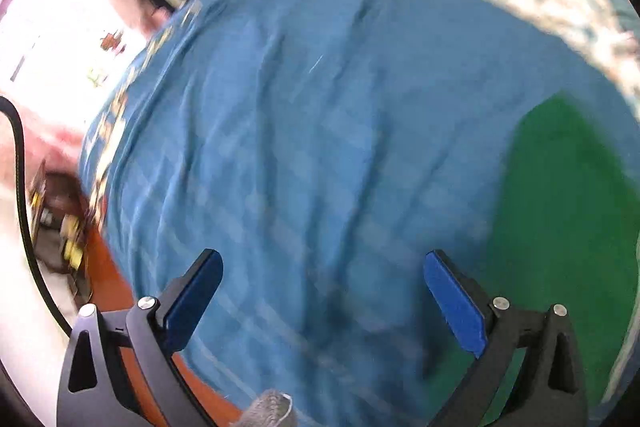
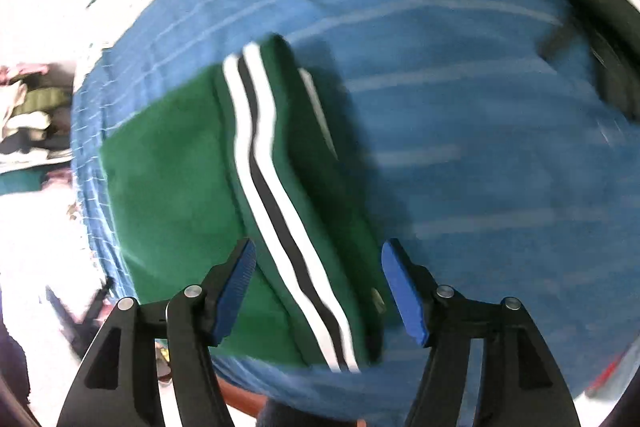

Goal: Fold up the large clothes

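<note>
Your green garment (image 2: 180, 195), with its white and black stripes, lies folded on the blue bedspread (image 2: 460, 147). Your right gripper (image 2: 318, 291) hovers above the garment's striped edge, jaws apart and empty. Your left gripper (image 1: 322, 297) hangs over the bedspread beside the garment, spread wide, gripping nothing

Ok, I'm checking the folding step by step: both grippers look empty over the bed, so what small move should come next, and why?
Probably lower the right gripper onto the striped edge of the green garment and close there. Its jaws stand open with nothing pinched, and the garment lies partly folded on the blue bedsheet right beneath them. The left gripper, also open, hangs over bare sheet.
</note>
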Available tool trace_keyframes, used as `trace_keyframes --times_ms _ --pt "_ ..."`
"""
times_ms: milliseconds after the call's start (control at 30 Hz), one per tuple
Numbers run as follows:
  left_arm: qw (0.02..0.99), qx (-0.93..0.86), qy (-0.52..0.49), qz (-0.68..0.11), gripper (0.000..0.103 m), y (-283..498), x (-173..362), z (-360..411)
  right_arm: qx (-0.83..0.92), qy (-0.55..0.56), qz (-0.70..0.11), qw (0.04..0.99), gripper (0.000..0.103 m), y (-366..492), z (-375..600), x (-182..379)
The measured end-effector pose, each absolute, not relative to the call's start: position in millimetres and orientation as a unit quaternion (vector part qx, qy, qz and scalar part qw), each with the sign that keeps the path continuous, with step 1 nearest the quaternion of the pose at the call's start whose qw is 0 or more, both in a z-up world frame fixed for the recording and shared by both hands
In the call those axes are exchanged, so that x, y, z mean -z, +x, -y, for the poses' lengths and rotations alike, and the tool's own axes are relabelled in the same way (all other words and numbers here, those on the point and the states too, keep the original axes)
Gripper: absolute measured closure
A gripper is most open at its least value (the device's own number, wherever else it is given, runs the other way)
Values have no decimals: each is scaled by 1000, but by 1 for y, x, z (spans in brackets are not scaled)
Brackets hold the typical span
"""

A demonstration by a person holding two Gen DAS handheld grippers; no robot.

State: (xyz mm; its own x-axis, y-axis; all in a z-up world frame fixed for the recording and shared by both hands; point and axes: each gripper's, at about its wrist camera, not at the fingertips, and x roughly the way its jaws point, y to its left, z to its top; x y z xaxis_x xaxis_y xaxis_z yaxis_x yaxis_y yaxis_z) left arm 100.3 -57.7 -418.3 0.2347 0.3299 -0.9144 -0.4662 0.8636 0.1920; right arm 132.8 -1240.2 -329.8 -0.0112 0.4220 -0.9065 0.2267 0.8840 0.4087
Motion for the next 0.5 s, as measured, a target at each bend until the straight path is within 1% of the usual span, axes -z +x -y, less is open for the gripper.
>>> trace_keyframes --times_ms 67,200,400,500 --pt "794 -220 -54 -564 0 123 407 83 -95 233 -702 666 36 156 1234 344" --pt "794 -168 -13 -585 0 165 417 139 -108 229 -697 671 35 195 1225 365" --pt "782 -147 42 -604 0 192 448 181 -115 233 -699 666 35 231 1219 401" --pt "774 -142 33 -616 0 198 457 184 -127 249 -706 651 35 232 1229 410"
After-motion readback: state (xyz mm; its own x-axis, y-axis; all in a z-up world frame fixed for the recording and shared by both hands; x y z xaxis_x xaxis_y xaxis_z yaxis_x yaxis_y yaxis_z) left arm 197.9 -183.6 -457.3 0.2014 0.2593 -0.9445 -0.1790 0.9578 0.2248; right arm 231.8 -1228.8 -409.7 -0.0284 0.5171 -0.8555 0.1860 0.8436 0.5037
